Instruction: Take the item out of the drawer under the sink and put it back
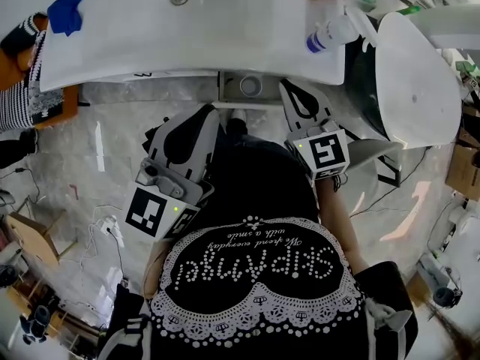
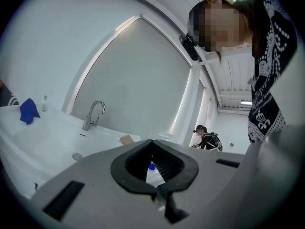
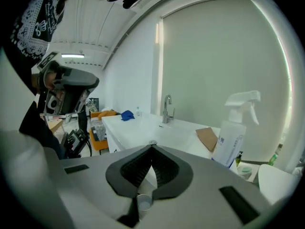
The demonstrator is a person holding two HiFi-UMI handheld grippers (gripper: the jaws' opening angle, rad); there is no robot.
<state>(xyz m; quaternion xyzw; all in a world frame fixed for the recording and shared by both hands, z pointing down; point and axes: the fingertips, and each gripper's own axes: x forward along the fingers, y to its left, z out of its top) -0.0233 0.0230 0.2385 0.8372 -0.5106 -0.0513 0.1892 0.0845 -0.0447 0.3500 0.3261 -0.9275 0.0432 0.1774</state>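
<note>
The drawer (image 1: 229, 88) under the white sink counter (image 1: 187, 43) stands pulled out a little. A small round grey cup-like item (image 1: 250, 86) lies inside it. My left gripper (image 1: 212, 111) hangs in front of the drawer, below and left of the item, shut and empty. The right gripper (image 1: 289, 85) hovers just right of the drawer, also shut with nothing held. In the right gripper view the tips (image 3: 152, 145) meet, and the small cup (image 3: 144, 202) shows through the gap below them. In the left gripper view the jaws (image 2: 152, 142) meet too.
On the counter stand a spray bottle (image 1: 330, 34), a blue cloth (image 1: 66, 13), a faucet (image 3: 167, 109) and a cardboard piece (image 3: 207, 138). A white rounded fixture (image 1: 416, 81) is at the right. Cables lie on the marble floor (image 1: 97, 171). Another person (image 2: 205, 137) stands far off.
</note>
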